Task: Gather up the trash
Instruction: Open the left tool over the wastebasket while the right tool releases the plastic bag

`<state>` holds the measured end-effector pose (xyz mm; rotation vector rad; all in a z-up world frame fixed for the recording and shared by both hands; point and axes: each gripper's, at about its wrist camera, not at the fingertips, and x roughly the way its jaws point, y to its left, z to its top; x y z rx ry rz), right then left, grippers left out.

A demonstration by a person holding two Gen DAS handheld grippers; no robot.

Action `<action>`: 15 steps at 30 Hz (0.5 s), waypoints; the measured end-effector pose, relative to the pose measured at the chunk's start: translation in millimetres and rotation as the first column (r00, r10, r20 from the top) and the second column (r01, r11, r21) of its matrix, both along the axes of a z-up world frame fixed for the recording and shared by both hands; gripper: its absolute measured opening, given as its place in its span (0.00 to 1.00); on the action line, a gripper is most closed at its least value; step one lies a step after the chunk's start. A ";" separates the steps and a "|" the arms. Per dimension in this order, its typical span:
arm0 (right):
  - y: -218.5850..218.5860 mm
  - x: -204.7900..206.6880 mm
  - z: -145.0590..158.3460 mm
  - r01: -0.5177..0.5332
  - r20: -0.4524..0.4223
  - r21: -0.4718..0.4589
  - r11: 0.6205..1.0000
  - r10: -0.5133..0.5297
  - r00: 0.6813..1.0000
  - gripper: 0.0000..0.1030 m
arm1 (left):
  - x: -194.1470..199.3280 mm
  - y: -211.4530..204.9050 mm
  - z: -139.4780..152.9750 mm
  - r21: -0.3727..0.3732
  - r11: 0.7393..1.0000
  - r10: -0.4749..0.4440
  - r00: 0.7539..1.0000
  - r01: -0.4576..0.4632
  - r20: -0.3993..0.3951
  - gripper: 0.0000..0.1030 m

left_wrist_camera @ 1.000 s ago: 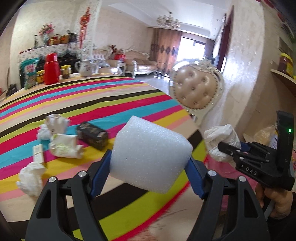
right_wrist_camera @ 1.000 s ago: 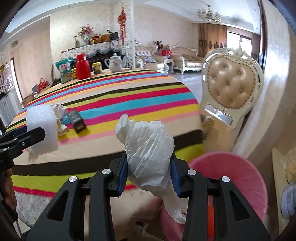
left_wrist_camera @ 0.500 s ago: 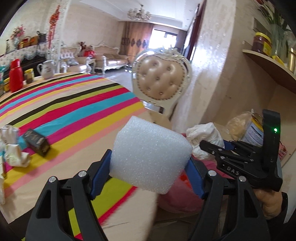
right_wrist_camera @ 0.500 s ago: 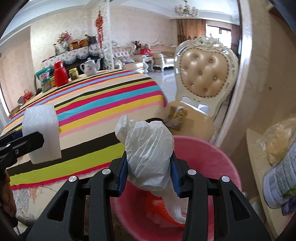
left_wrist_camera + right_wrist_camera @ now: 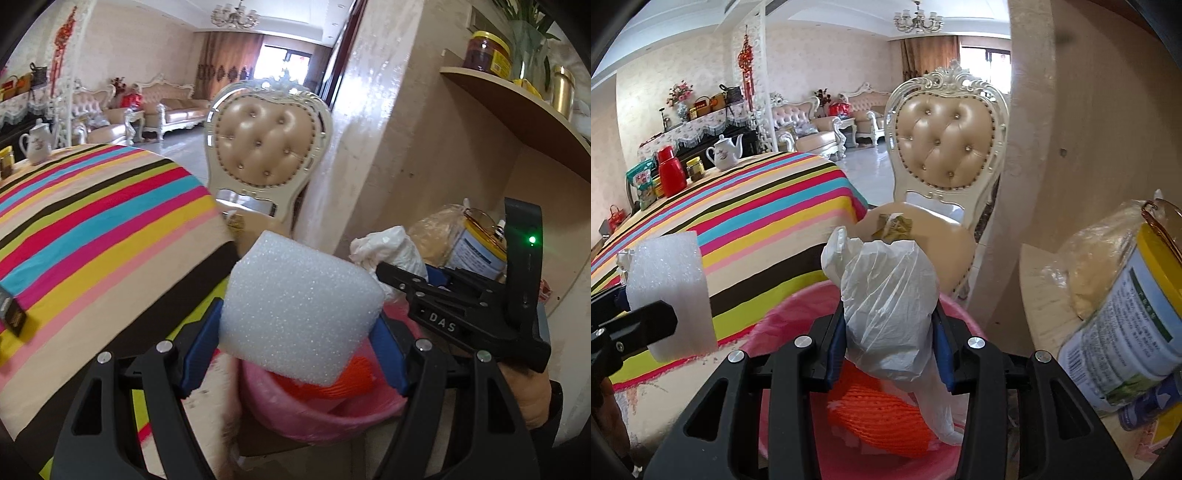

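Observation:
My left gripper (image 5: pixel 295 343) is shut on a white foam block (image 5: pixel 301 310) and holds it over the near edge of a pink bin (image 5: pixel 317 413). The block also shows at the left of the right wrist view (image 5: pixel 668 291). My right gripper (image 5: pixel 888 350) is shut on a crumpled white plastic bag (image 5: pixel 890 310) and holds it above the pink bin (image 5: pixel 783 310), which has orange netting (image 5: pixel 882 417) inside. The right gripper (image 5: pixel 402 280) with its bag (image 5: pixel 388 251) shows to the right in the left wrist view.
The table with the striped cloth (image 5: pixel 750 214) is to the left, with a red flask (image 5: pixel 670 171) and a teapot (image 5: pixel 726 153) at its far end. A cream padded chair (image 5: pixel 942 155) stands behind the bin. A shelf with a tin (image 5: pixel 1126 321) is on the right.
Both grippers have swung right, away from the table, and now hang over the pink bin. The foam block and the bag are still held.

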<state>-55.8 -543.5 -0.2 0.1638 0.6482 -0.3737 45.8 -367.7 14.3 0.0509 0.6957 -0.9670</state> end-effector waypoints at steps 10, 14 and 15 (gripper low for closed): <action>-7.1 -7.0 2.0 0.033 -0.007 -0.025 0.999 -0.034 0.999 0.58 | 10.4 -12.6 -7.1 -0.028 0.999 -0.038 0.997 0.036 -0.069 0.84; -3.5 -4.6 1.0 0.027 -0.010 -0.023 0.999 -0.028 1.000 0.58 | 17.3 1.4 -5.9 -0.036 0.999 -0.003 0.997 0.000 -0.073 0.84; -2.2 -3.8 1.1 0.023 -0.011 -0.023 0.999 -0.023 1.000 0.59 | 18.3 5.8 -4.8 -0.037 0.999 0.007 0.998 -0.010 -0.070 0.84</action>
